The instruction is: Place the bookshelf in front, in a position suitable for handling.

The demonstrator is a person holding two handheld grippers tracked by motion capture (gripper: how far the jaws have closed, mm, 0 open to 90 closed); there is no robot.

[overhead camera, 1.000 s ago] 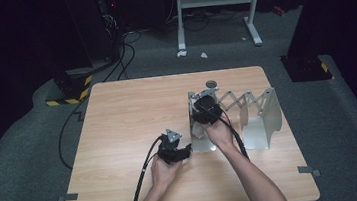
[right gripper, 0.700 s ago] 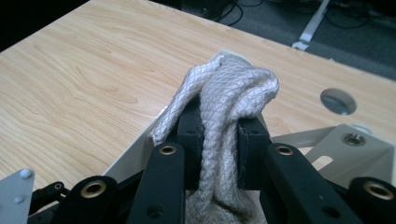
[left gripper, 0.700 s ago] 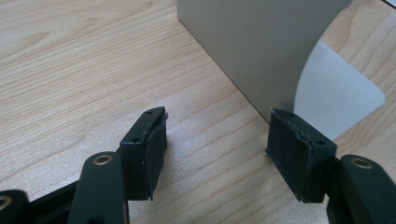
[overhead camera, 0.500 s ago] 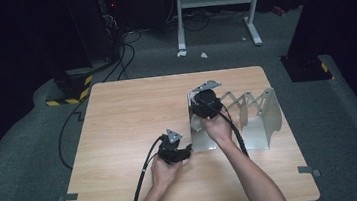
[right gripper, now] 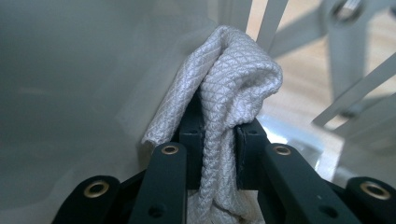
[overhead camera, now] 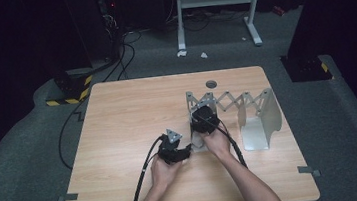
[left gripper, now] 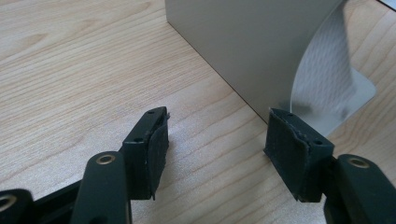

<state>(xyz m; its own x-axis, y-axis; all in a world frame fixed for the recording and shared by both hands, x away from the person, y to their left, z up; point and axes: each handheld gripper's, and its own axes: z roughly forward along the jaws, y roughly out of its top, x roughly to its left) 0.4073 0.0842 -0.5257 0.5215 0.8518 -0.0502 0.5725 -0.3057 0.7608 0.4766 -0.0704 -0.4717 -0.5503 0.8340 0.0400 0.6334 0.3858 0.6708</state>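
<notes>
- White cloth (right gripper: pixel 233 88) is pinched between the right gripper (right gripper: pixel 218 135) jaws, bunched over their tips, right up against the metal rack (overhead camera: pixel 259 122) panel.
- Left gripper (left gripper: pixel 217 140) sits just beside the rack's near end plate on the wooden table (overhead camera: pixel 128 116), jaws wide apart, holding nothing.

No readable text, label, brand or number anywhere on the table, the metal rack or the cloth. Only sign-like marking: yellow-and-black hazard stripes (overhead camera: pixel 71 94) on a dark base on the floor, beyond the table's far left corner.
</notes>
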